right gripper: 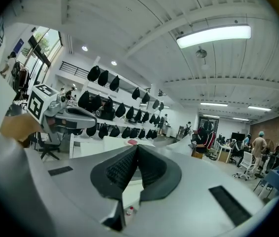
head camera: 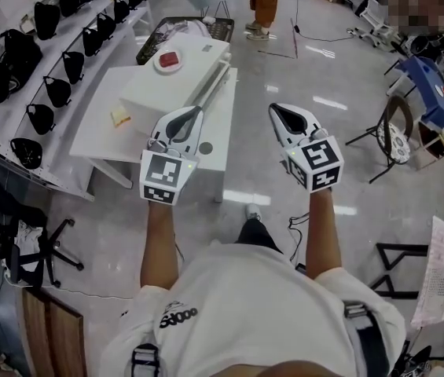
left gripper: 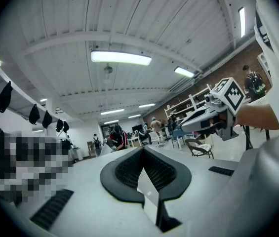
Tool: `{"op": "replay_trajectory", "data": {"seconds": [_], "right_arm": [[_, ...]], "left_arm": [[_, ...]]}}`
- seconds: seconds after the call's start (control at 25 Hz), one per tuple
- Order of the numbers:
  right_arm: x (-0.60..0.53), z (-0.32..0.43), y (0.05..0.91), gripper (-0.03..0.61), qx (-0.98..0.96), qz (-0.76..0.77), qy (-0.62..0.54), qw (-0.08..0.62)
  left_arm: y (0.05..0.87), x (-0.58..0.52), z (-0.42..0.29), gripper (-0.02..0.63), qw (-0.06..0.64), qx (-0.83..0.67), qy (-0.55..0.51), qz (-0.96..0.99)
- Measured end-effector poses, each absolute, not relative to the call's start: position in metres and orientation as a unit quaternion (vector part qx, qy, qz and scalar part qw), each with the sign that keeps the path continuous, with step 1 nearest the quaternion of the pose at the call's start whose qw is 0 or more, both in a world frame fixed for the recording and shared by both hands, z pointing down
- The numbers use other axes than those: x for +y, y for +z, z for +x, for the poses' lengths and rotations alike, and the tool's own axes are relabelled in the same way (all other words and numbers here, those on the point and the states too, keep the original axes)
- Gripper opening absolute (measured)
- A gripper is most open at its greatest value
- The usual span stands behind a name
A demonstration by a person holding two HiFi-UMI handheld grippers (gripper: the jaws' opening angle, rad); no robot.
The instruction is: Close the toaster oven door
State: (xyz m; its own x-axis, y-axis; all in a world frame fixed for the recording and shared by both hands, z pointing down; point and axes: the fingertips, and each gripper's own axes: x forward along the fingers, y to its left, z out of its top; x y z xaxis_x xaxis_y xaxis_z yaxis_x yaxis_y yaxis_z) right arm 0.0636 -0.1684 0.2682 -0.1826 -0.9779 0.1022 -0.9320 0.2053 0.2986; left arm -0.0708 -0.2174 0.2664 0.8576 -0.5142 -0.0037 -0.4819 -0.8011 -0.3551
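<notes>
Both grippers empty, fingers pressed together: left gripper (head camera: 199, 110), right gripper (head camera: 273, 108). White toaster oven (head camera: 176, 81) stands towards the desk's (head camera: 104, 144) far edge. Door judged light, rigid, hinged; push along its free edge.

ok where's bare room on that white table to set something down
The front strip of the table is bare, in front of the bread slice and left of the left gripper. The back is crowded: the white appliance fills it, with a plate on top.
</notes>
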Motion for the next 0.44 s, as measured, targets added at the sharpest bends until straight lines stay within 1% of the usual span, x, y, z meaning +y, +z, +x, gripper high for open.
{"op": "replay_trajectory", "data": {"seconds": [0.44], "right_arm": [[-0.184, 0.057, 0.278, 0.009, -0.767, 0.617, -0.085, 0.153]], "left_arm": [[0.274, -0.231, -0.077, 0.017, 0.166, 0.273, -0.055, -0.946]]}}
